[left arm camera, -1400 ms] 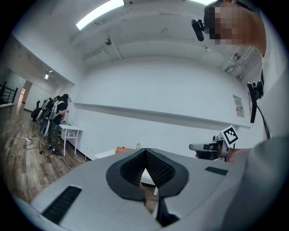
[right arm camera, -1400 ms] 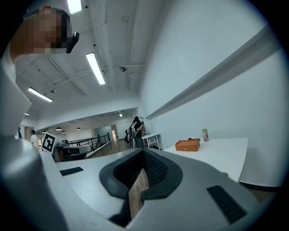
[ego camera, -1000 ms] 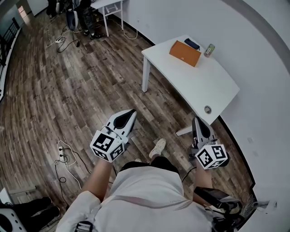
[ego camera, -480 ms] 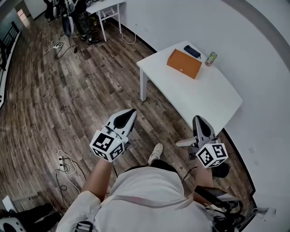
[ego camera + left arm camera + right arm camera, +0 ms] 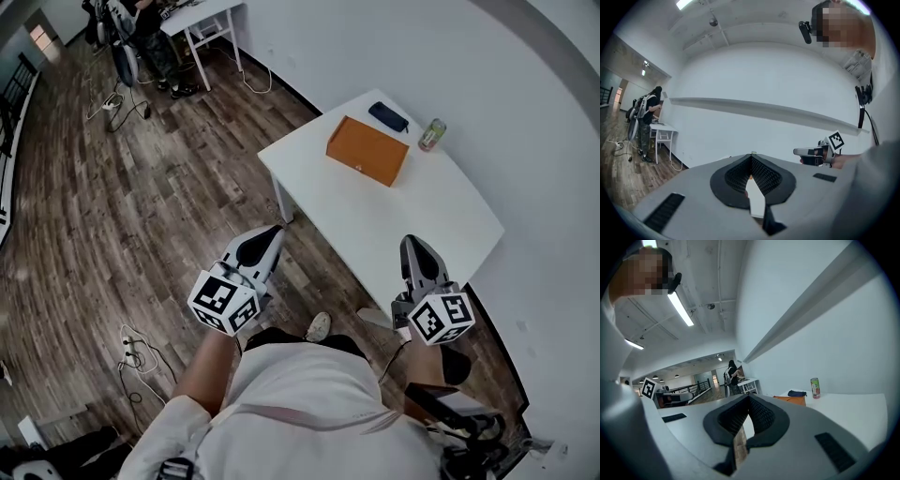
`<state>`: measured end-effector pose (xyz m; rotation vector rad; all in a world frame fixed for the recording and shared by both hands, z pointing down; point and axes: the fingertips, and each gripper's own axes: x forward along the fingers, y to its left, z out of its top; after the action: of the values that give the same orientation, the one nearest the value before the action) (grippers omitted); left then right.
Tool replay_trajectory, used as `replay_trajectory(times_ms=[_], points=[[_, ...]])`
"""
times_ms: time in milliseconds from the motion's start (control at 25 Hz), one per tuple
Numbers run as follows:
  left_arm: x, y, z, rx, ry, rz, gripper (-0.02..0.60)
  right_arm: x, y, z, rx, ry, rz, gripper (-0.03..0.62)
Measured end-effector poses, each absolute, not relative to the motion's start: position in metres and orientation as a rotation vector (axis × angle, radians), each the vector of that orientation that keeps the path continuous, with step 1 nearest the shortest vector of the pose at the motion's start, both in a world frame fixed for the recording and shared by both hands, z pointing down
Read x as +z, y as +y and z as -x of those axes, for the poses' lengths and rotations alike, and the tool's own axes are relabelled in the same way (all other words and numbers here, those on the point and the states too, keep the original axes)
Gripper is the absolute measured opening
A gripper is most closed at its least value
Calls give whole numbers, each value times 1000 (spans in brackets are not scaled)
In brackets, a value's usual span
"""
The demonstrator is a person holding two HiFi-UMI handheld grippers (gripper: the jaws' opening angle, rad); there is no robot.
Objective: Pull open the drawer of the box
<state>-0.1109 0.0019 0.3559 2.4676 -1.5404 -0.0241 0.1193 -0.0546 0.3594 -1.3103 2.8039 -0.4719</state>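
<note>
- Head view shows a person standing on the wood floor (image 5: 141,206), short of the white tabletop (image 5: 394,225), with a gripper held out in each hand, roughly level.
- The orange box (image 5: 367,150) lies flat on the far part of the tabletop. A dark flat case (image 5: 388,116) and a drink can (image 5: 431,134) stand just beyond it, nearer the wall.
- The box is well apart from both grippers and nothing touches it.
- The left gripper (image 5: 268,234) has its fingers (image 5: 764,176) brought together tip to tip, and nothing is held between them.
- The right gripper (image 5: 414,251) looks the same in its own view: its fingers (image 5: 761,416) meet at the tips and grip nothing. The box shows past them on the tabletop, below the can.
- The step in hand reads as the approach, with the drawer not yet reached.
- The box looks shut, but which face carries the drawer front, and what sort of pull it has, is too small to tell from here.
- The next move calls for closing the gap to the tabletop and parting the fingers of one gripper to take the drawer's pull.
- The box looks light and the tabletop smooth, so the other gripper will probably need to steady the body. Otherwise the whole box may slide instead of the drawer coming out.
</note>
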Motion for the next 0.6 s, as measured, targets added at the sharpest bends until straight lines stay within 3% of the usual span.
replay_trajectory(times_ms=[600], points=[[379,-139,108,35,-1299,-2557,11,382,-151,-121,-543,2676,1552,3]])
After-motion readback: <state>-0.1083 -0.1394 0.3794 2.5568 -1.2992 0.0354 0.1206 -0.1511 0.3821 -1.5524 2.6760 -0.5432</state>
